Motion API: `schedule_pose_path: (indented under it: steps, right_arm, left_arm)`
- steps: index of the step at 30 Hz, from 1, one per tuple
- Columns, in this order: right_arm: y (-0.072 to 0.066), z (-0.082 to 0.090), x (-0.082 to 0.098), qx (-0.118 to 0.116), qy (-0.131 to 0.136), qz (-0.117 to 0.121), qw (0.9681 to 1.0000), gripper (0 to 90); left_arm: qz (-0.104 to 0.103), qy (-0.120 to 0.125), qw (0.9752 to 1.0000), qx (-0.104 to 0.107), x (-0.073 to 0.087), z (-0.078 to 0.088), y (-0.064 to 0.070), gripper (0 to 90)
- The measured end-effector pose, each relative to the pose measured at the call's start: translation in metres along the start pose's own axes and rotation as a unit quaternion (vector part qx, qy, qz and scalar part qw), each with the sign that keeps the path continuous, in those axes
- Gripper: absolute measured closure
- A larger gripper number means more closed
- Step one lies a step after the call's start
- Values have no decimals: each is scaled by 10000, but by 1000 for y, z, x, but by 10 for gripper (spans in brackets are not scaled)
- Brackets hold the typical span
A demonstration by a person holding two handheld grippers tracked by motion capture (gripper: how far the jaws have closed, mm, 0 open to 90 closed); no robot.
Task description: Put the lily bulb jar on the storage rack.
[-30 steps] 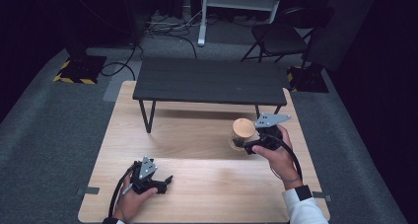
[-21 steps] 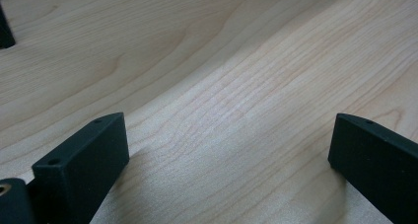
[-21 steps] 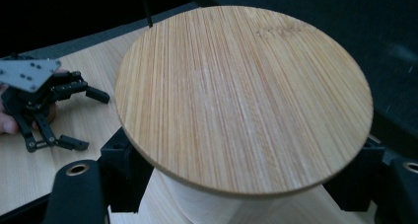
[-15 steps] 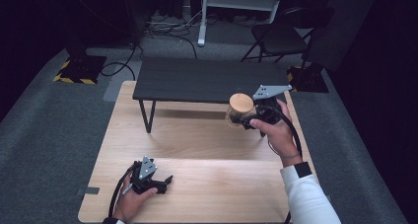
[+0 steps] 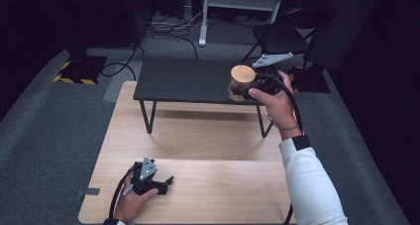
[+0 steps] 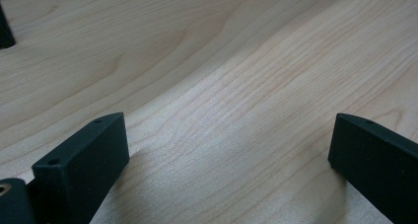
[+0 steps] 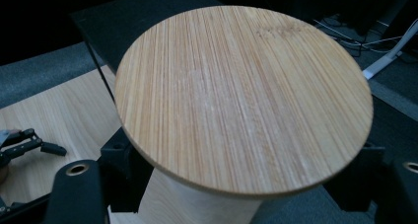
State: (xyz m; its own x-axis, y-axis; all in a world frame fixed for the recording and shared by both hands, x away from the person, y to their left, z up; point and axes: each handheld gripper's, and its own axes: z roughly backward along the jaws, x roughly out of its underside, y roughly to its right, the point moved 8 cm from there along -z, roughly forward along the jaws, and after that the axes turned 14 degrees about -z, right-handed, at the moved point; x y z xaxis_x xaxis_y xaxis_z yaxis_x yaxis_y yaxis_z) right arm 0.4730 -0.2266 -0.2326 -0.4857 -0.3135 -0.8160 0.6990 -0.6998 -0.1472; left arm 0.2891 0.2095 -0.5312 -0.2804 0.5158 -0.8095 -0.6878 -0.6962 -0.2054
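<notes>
Bamboo-lidded jar (image 5: 242, 81) clamped in the right gripper (image 5: 247, 87), up at two o'clock over the black bench (image 5: 188, 81); left gripper (image 5: 163, 183) rests unclenched on the wooden table (image 5: 208, 136).

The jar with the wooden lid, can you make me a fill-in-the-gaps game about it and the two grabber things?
1. The jar has a round lid made of ____.
2. The ____ gripper is shut on the jar.
3. The left gripper rests on the light wooden table with its jaws ____.
4. The jar is held up beside the small ____ bench.

Missing words: wood; right; open; black
</notes>
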Motion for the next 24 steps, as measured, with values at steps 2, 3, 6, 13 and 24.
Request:
schedule_pose_path:
  steps: [2,3,6,13,24]
  right_arm:
    - [3,-5,-4,40,-19,-35,10000,249]
    - [3,-7,-5,90,-28,-45,9999,249]
    - [9,-13,-7,138,-25,-143,9998,249]
    - [18,-26,-6,235,-34,-318,9992,249]
    - [25,-40,-1,349,-38,-480,9982,249]
  left_arm:
    - [1,1,10000,-1,0,0,0,19]
    - [3,0,10000,-1,0,0,0,19]
    - [2,1,10000,-1,0,0,0,19]
    - [3,-4,10000,-8,0,0,0,18]
    - [20,-4,10000,-30,0,-1,0,19]
